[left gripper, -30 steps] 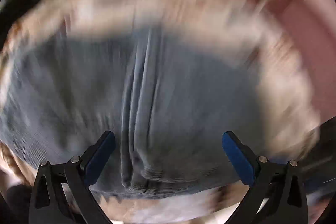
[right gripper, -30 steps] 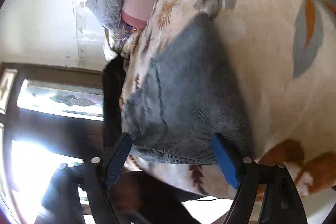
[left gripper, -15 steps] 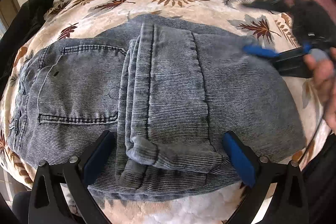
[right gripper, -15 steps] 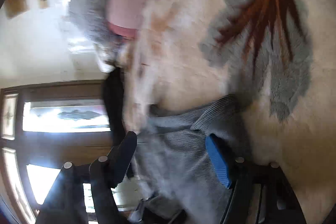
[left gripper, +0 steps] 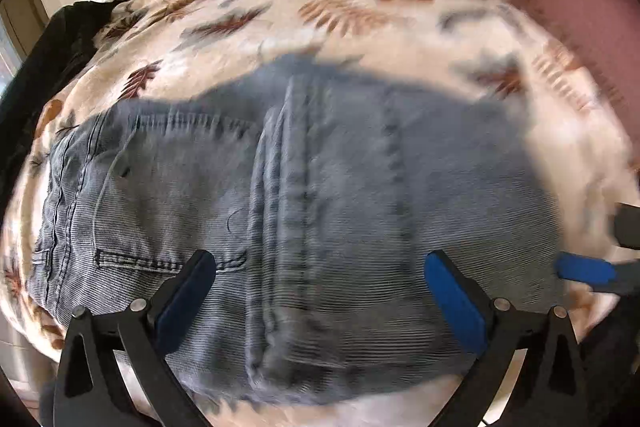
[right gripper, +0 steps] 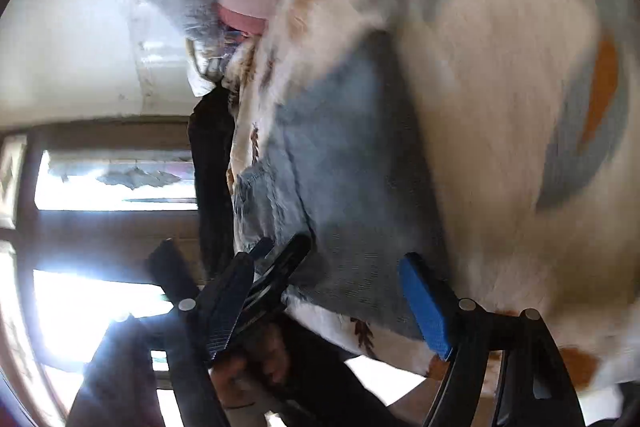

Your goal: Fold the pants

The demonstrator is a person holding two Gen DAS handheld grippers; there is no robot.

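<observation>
Though motion blur smears both views, the folded pants (left gripper: 320, 227) lie on a leaf-print blanket (left gripper: 360, 23). The left gripper (left gripper: 320, 291) hangs over them, fingers spread and empty. The right gripper (right gripper: 332, 307), spread too, holds nothing; its far finger is partly hidden.

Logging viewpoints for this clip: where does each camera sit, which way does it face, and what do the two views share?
Left wrist: on the left claw, looking down on the folded pants spread on a leaf-print blanket; its own two open fingers show, with the right claw's blue tip at the right edge.
Right wrist: on the right claw, rolled sideways, looking along the blanket toward a window; own fingers, the left claw and the person's hand show.
Shared: pants and blanket.
</observation>
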